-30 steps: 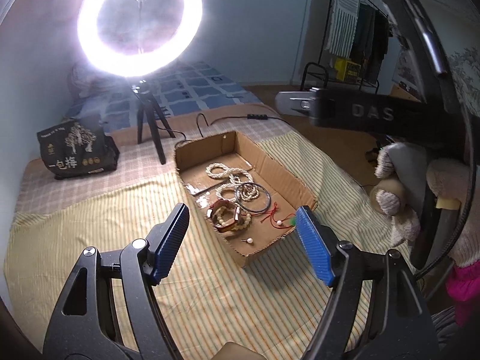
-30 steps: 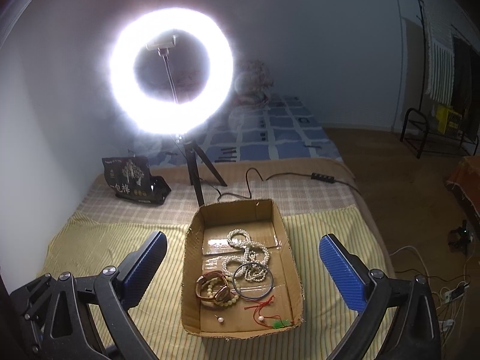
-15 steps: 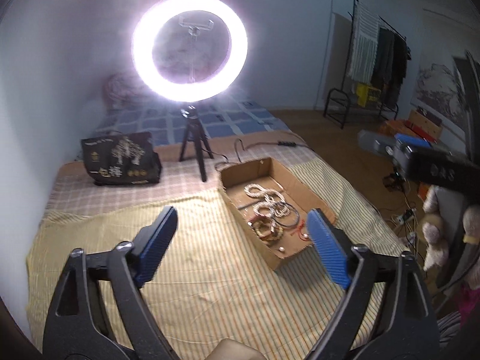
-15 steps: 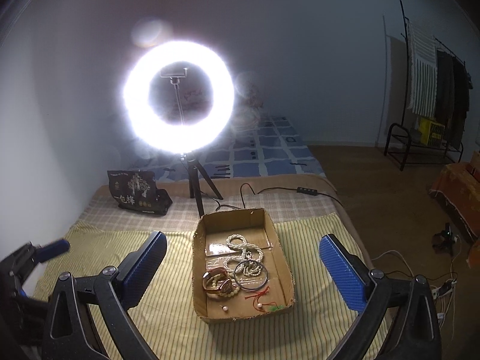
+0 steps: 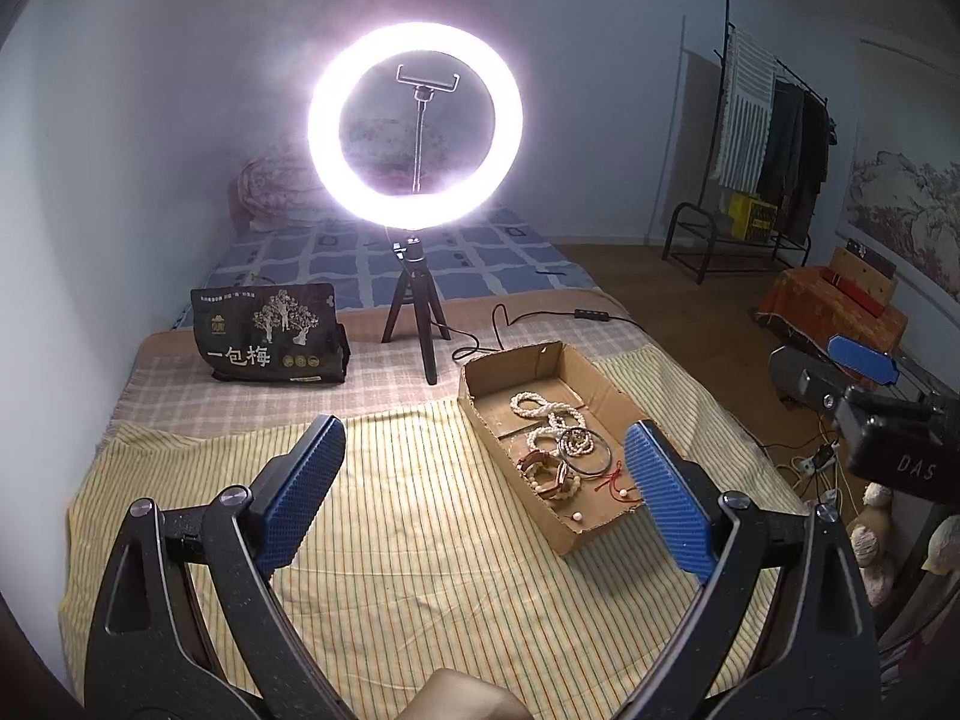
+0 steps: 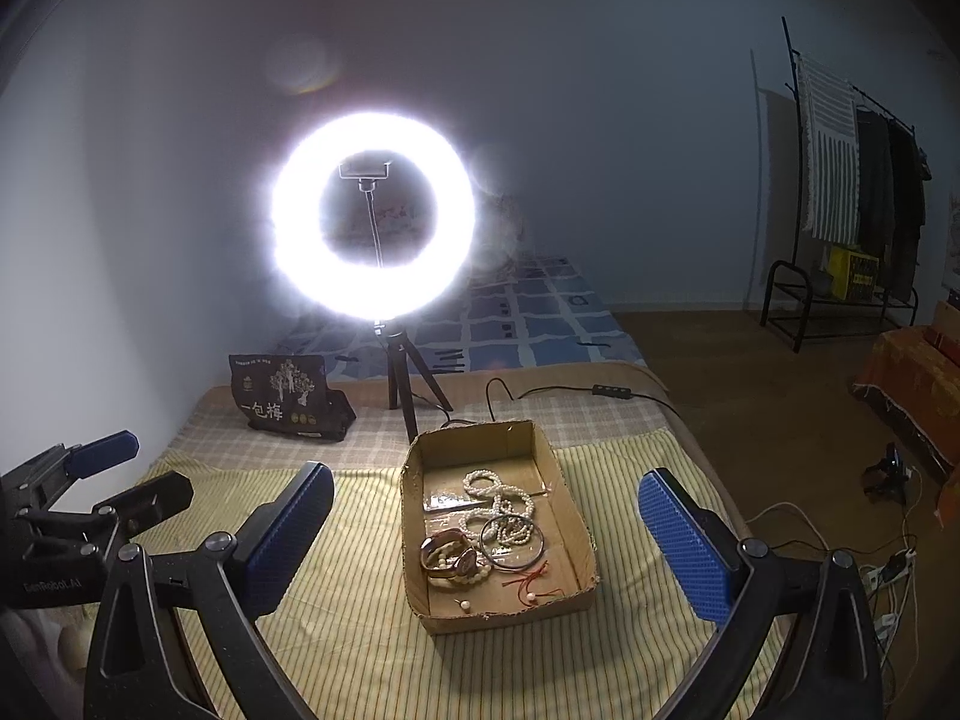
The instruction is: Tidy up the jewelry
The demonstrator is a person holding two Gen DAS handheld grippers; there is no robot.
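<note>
The room sat dim, and nearly all the light came from the ring lamp on its tripod, blown out to pure white with a hazy halo. From the right wrist the lamp threw a faint flare spot on the wall above. Edges bowed hard and fell to black corners; the clothes rack stayed shadowy and soft.

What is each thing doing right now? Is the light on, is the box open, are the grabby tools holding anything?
Ring light: switched on, upright on its tripod.
Cardboard box: open on top, flat on the bed.
Jewelry: piled loose inside the box, tangled together.
Left tool: open, holding nothing.
Right tool: open, holding nothing.
Black bag: standing on the bed; whether it is sealed is hard to tell.
</note>
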